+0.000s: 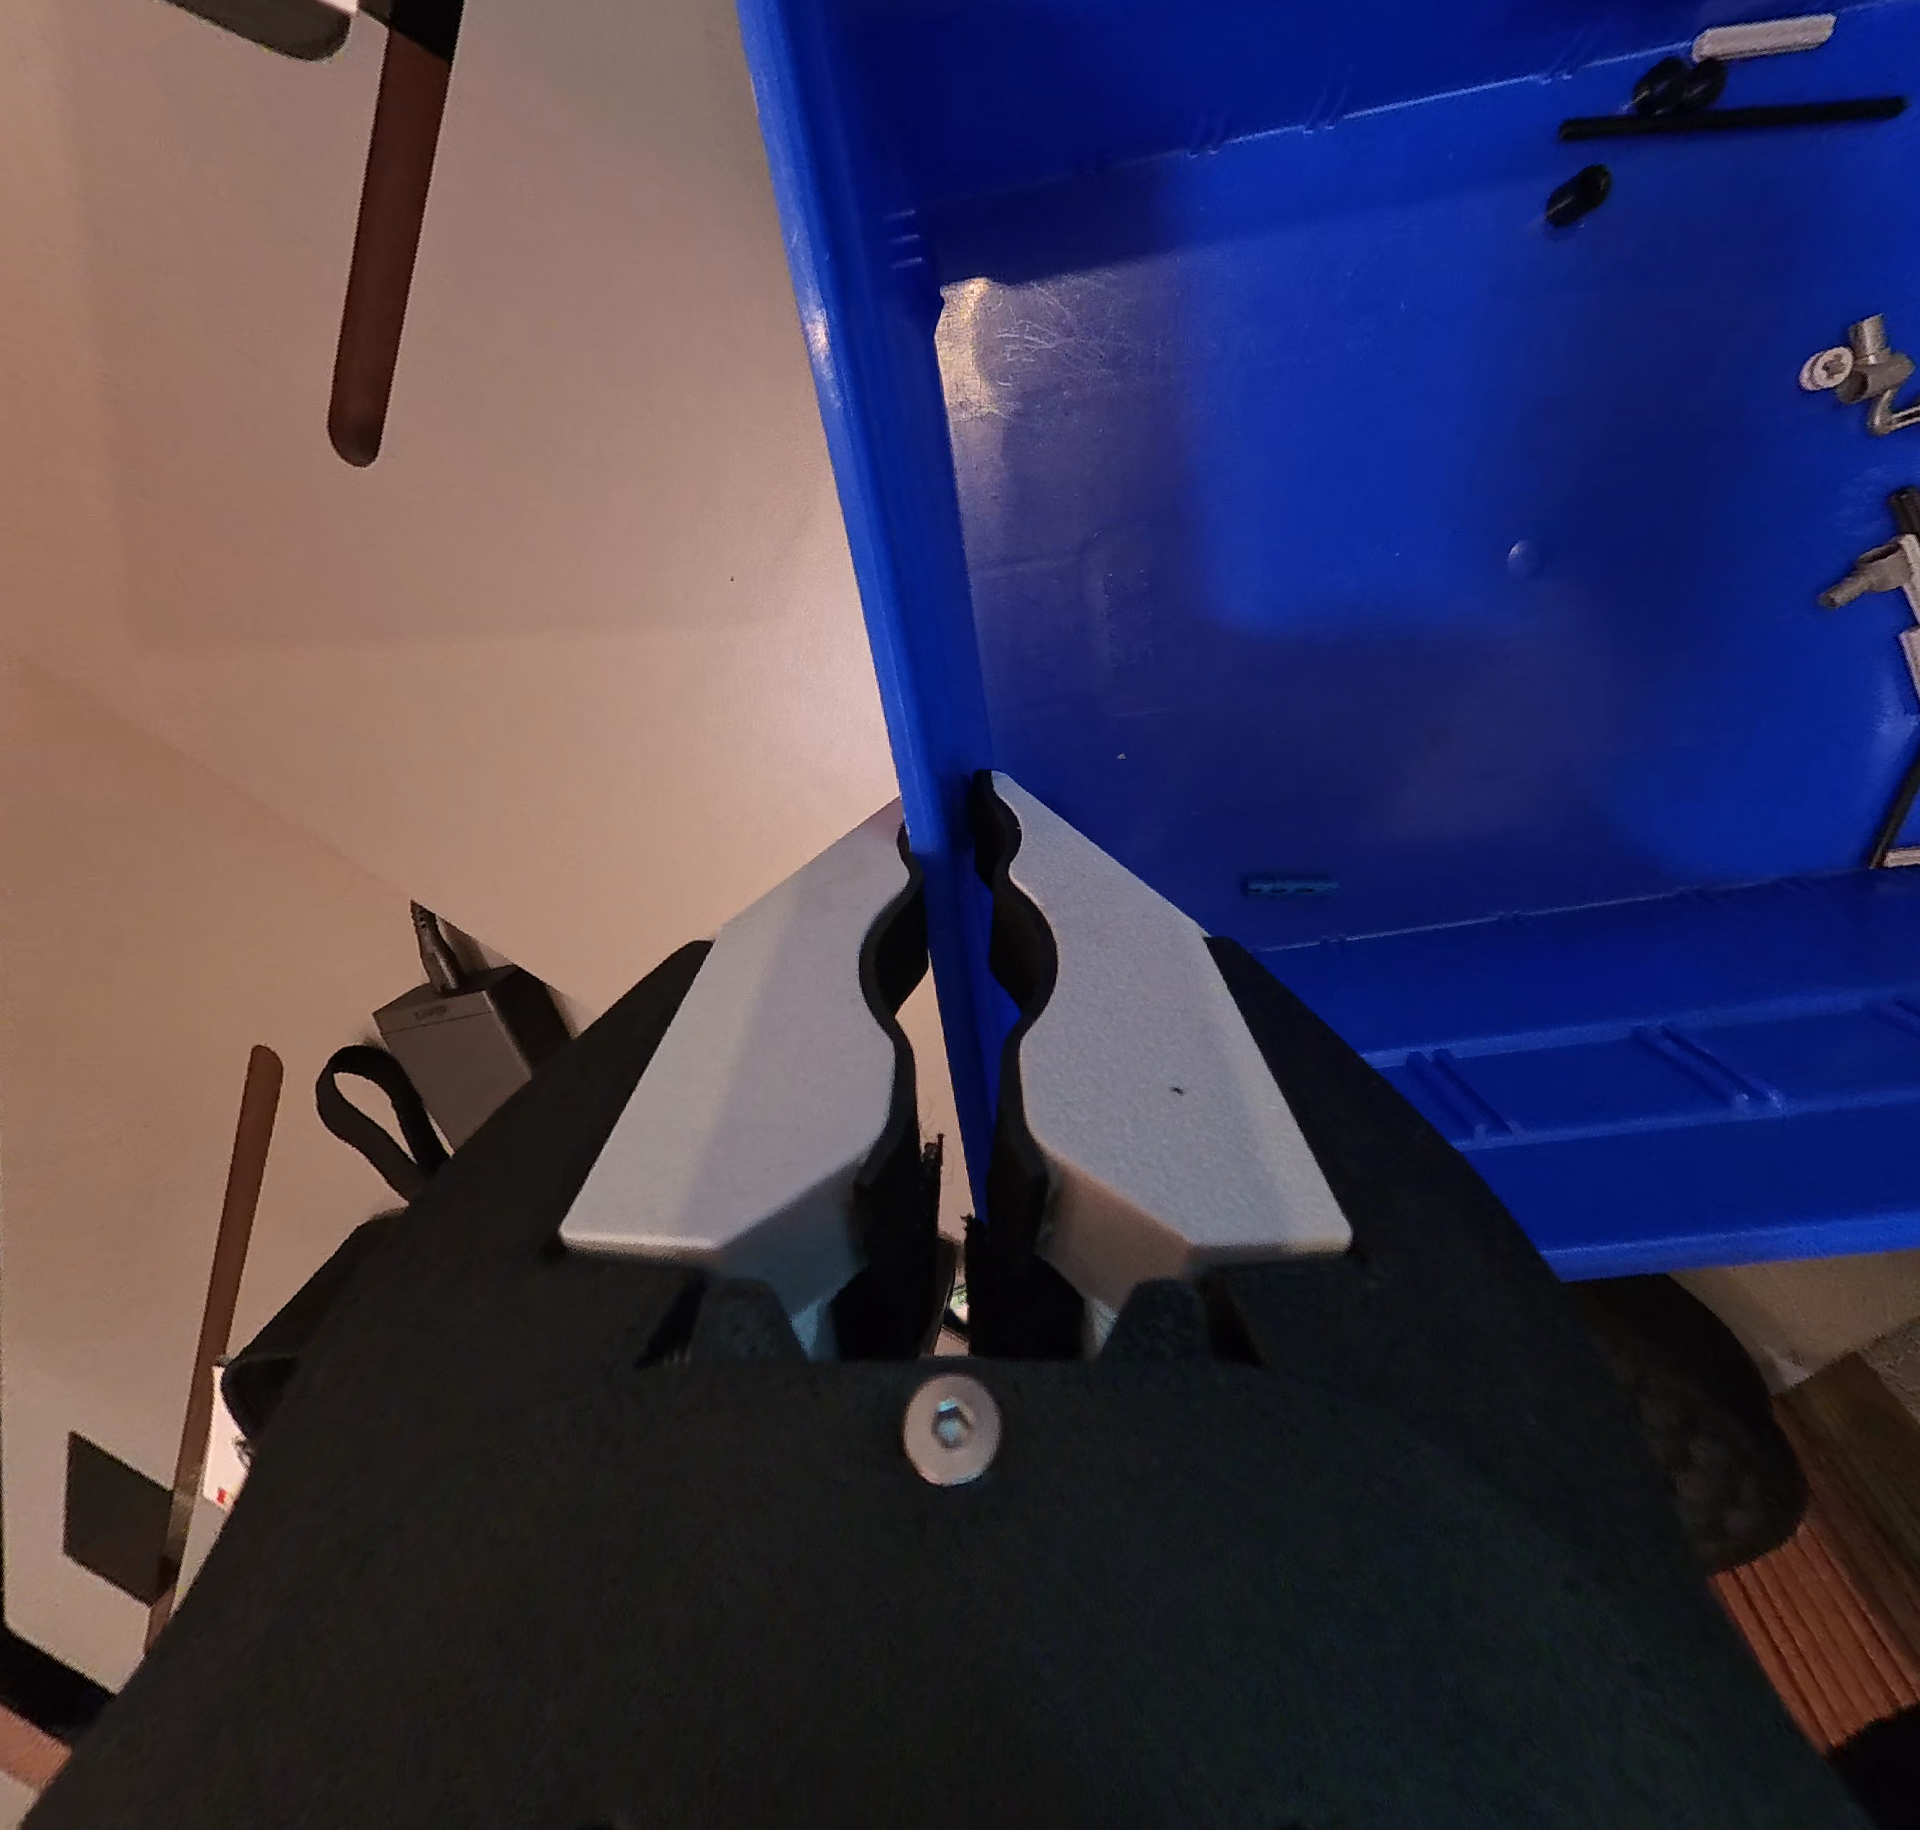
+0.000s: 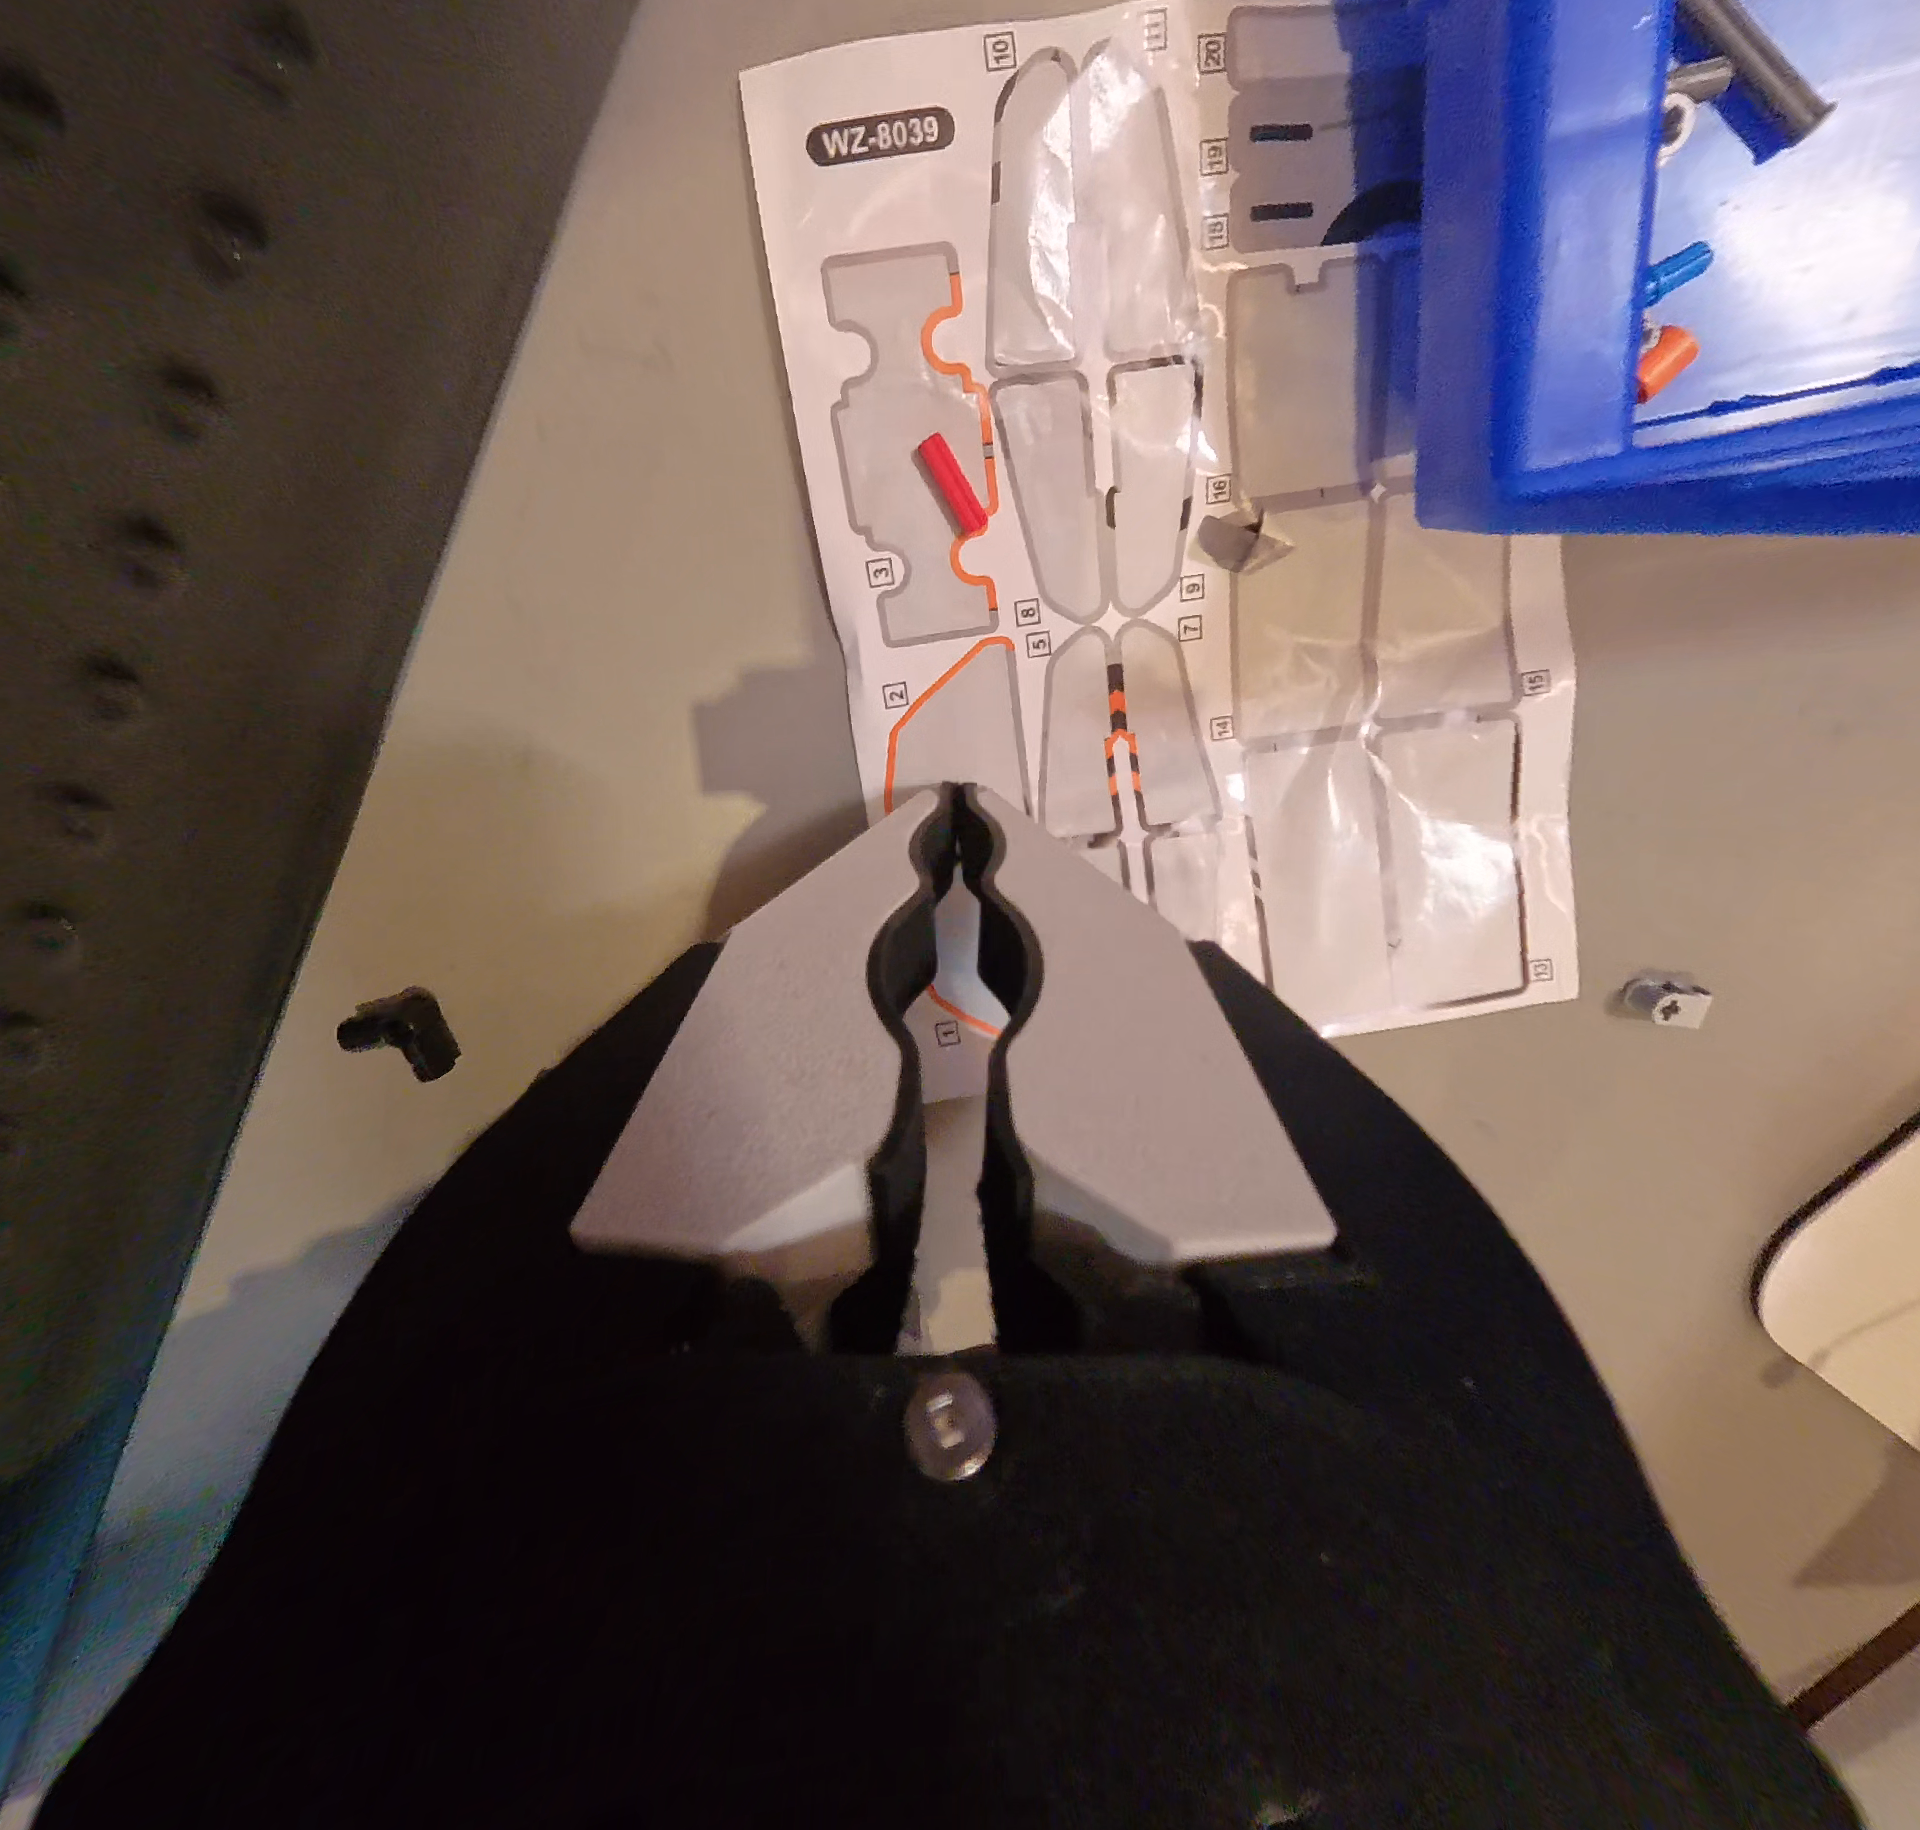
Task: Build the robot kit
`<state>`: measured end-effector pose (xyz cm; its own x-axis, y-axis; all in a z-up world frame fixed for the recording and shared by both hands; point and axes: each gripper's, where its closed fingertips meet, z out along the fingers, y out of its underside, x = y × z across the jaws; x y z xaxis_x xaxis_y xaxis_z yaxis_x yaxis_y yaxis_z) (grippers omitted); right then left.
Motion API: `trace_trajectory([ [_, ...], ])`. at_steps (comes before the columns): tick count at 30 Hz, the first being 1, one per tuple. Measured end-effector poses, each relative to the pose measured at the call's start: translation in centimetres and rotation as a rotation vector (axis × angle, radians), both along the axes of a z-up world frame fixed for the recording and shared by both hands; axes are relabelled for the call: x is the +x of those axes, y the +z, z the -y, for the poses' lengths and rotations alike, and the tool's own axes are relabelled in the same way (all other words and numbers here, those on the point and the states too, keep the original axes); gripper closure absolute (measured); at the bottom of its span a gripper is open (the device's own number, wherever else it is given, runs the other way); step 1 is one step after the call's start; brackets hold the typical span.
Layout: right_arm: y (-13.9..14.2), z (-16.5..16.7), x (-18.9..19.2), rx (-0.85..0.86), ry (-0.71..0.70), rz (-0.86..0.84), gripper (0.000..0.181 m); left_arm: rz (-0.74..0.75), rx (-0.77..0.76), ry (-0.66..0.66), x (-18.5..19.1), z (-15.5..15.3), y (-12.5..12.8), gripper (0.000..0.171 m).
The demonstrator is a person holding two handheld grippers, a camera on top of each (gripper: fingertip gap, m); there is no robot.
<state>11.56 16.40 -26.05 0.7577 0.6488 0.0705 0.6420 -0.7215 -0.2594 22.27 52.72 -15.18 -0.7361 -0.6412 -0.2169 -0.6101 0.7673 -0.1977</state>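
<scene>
My left gripper (image 1: 948, 814) is shut on the side wall of a blue plastic bin (image 1: 1351, 554) and holds it tilted, well off the floor. Small grey and black parts (image 1: 1860, 388) cling to the bin's bottom at the right. In the right wrist view my right gripper (image 2: 958, 793) is shut and empty, its tips over the lower edge of a white sticker sheet (image 2: 1164, 492) that lies flat on the table. A small red peg (image 2: 951, 484) rests on the sheet. The blue bin (image 2: 1538, 305) hangs over the sheet's upper right corner.
On the table lie a black elbow piece (image 2: 400, 1032), a small grey piece (image 2: 1242, 539) on the sheet and a grey block (image 2: 1665, 1001) to the right. A dark perforated panel (image 2: 156, 533) borders the table's left side. A pale board corner (image 2: 1849, 1281) sits at right. Across from one pair of fingers to the other is roughly 40 cm. From my right tips it is roughly 5 cm to the small red peg (image 2: 951, 484); from my left, 35 cm.
</scene>
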Motion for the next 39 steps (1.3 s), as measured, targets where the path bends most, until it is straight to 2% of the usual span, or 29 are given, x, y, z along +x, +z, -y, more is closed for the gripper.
trace_trajectory([
  [17,0.0,-0.1,-0.1,-0.023,-0.005,-0.039,0.181,-0.004,-0.012,-0.003,-0.1,-0.3,-0.2,0.169],
  [39,0.0,-0.3,-0.5,-0.017,0.013,-0.063,0.181,-0.063,-0.064,0.024,0.6,-1.1,-3.0,0.168],
])
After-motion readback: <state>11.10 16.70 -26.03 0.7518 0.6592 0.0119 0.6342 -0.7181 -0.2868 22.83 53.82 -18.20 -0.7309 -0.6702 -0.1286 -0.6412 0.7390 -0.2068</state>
